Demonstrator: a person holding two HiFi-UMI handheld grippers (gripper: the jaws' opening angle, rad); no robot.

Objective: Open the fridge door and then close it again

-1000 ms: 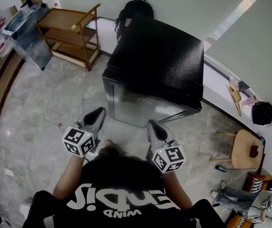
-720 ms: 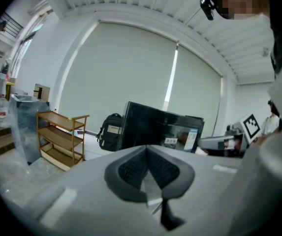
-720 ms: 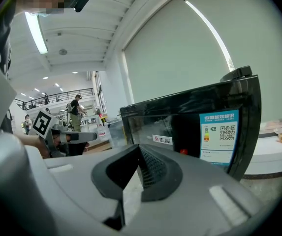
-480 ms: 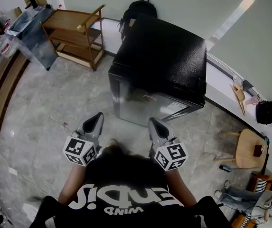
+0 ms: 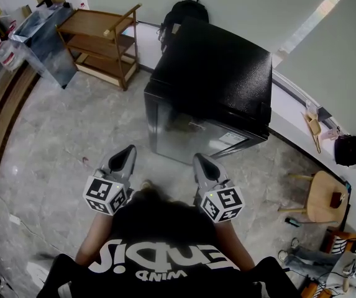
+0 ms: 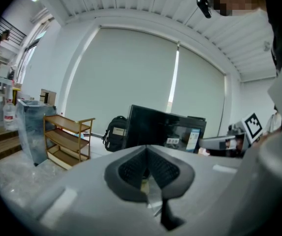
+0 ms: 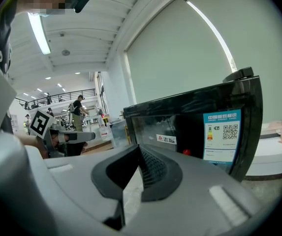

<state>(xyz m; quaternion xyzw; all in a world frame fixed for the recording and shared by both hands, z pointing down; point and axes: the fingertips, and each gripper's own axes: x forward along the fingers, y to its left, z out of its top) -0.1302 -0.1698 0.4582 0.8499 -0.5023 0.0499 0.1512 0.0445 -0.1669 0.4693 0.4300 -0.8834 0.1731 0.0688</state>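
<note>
A black mini fridge [image 5: 212, 73] stands on the floor ahead of me with its glossy door [image 5: 190, 135] closed and facing me. In the right gripper view the fridge door [image 7: 195, 127] carries a blue label and a small white sticker. My left gripper [image 5: 127, 151] is held in the air short of the fridge's left side, shut and empty; its pads [image 6: 131, 168] meet in the left gripper view. My right gripper [image 5: 200, 161] hovers in front of the door, also shut with nothing in it [image 7: 140, 154]. Neither gripper touches the fridge.
A wooden shelf cart [image 5: 103, 39] and a clear bin [image 5: 41, 36] stand at the back left. A black backpack [image 5: 184, 11] leans behind the fridge. A low white ledge [image 5: 289, 104] runs along the right wall, with a small round wooden table [image 5: 324, 194] beside it.
The left gripper has drifted a little and its jaws have come together. The right gripper and the fridge door have stayed as they were; the head view shifted slightly.
</note>
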